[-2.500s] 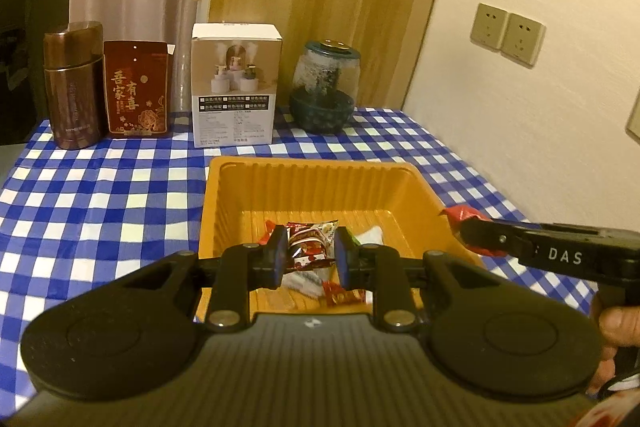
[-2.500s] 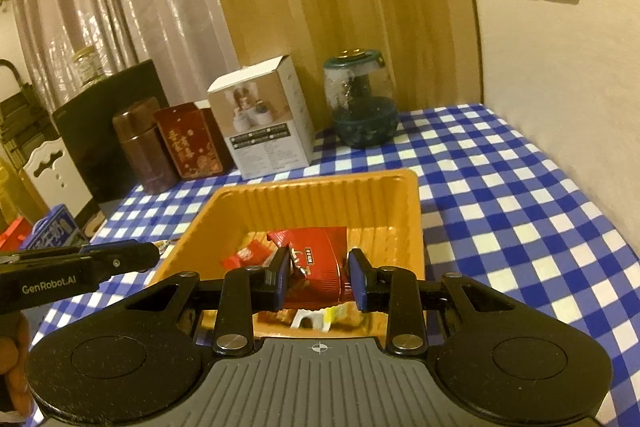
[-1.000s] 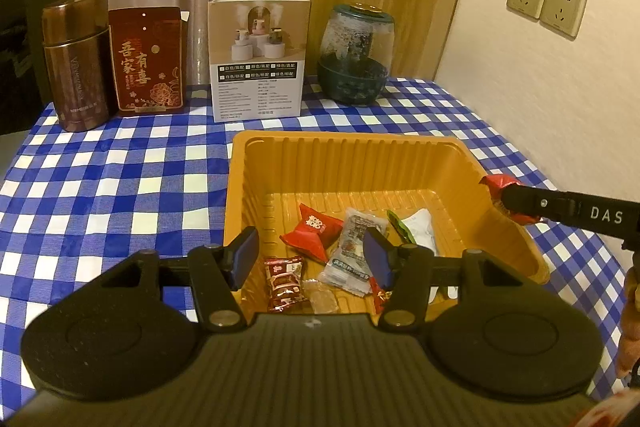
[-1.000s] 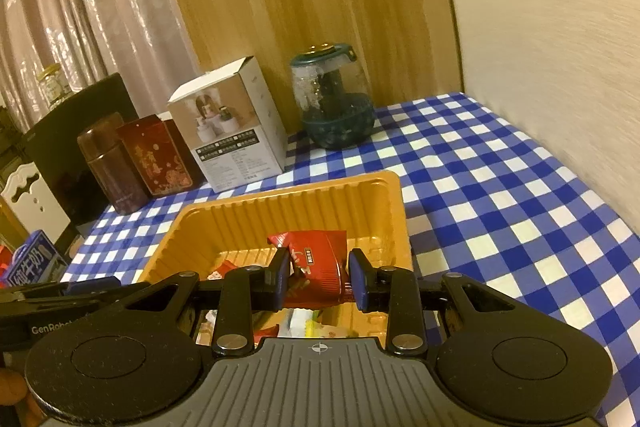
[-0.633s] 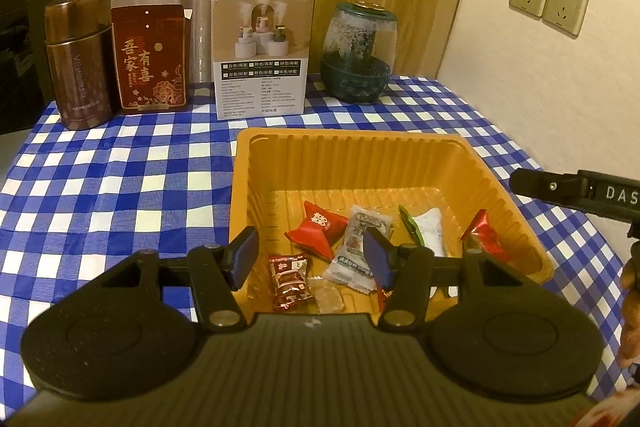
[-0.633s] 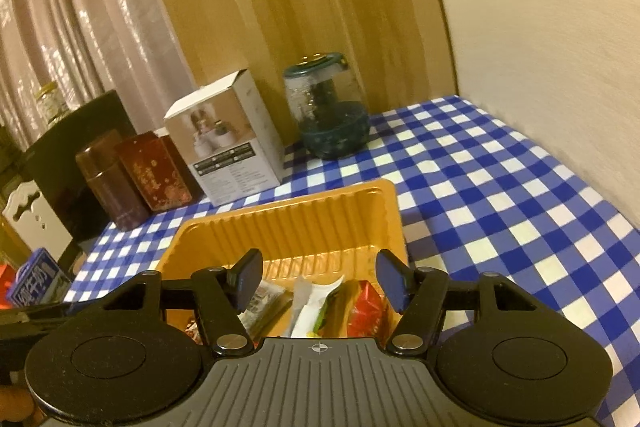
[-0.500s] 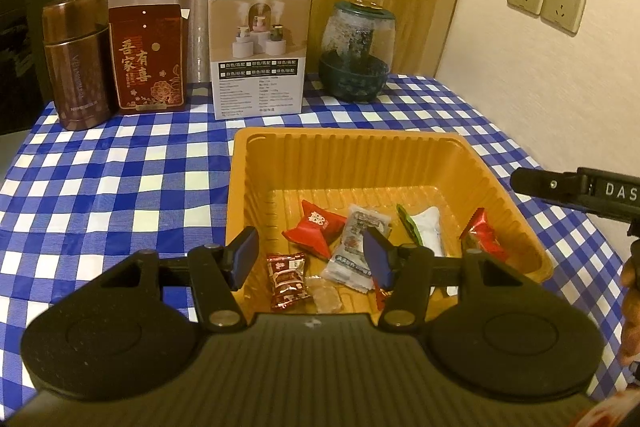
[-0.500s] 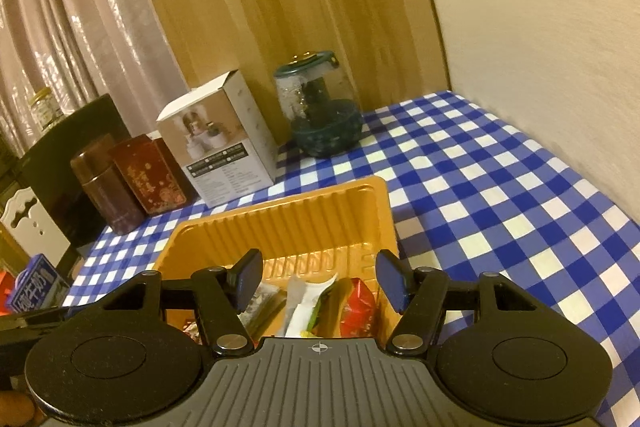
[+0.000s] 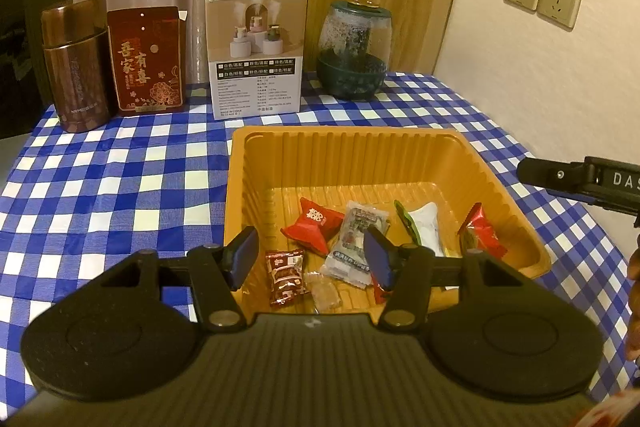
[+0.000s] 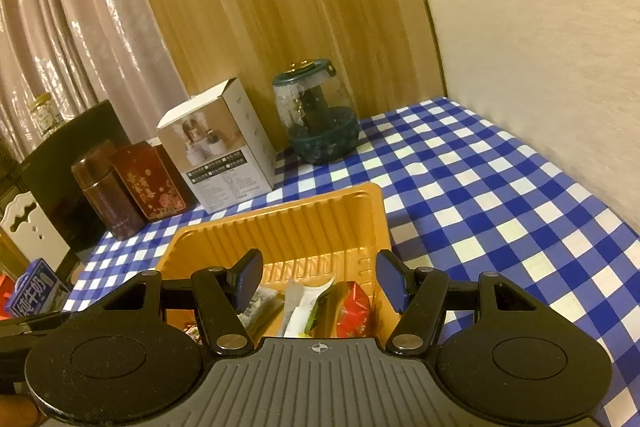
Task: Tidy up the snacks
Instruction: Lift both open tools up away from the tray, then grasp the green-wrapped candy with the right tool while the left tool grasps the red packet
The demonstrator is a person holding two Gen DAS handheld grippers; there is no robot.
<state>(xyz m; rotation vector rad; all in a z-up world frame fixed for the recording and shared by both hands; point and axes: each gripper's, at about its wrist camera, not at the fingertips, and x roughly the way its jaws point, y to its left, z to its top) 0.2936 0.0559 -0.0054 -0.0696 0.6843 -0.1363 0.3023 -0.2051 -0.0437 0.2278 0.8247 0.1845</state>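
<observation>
A: Left gripper (image 9: pixel 311 259) over the orange tray's (image 9: pixel 240 187) near edge, fingers spread wide, nothing held.

B: Right gripper (image 10: pixel 320 281) likewise parted and empty. Wrapped snacks (image 9: pixel 312 223) lie inside the tray on the checkered bench (image 9: pixel 100 187).

From my left wrist view, the readable markings are these. The dark red tin (image 9: pixel 147 61) at far left carries gold characters "吾家有喜". The brown canister (image 9: pixel 76 65) left of it has vertical lettering I cannot make out. The white box (image 9: pixel 256 51) has rows of small label boxes and fine print, too small to read. The right gripper's finger (image 9: pixel 580 179) at right shows "DAS", cut off by the frame edge. A red snack packet (image 9: pixel 313 225) in the orange tray (image 9: pixel 348 147) bears a white "囍". From my right wrist view, a blue carton (image 10: pixel 34 293) at near left reads "纯牛奶".
</observation>
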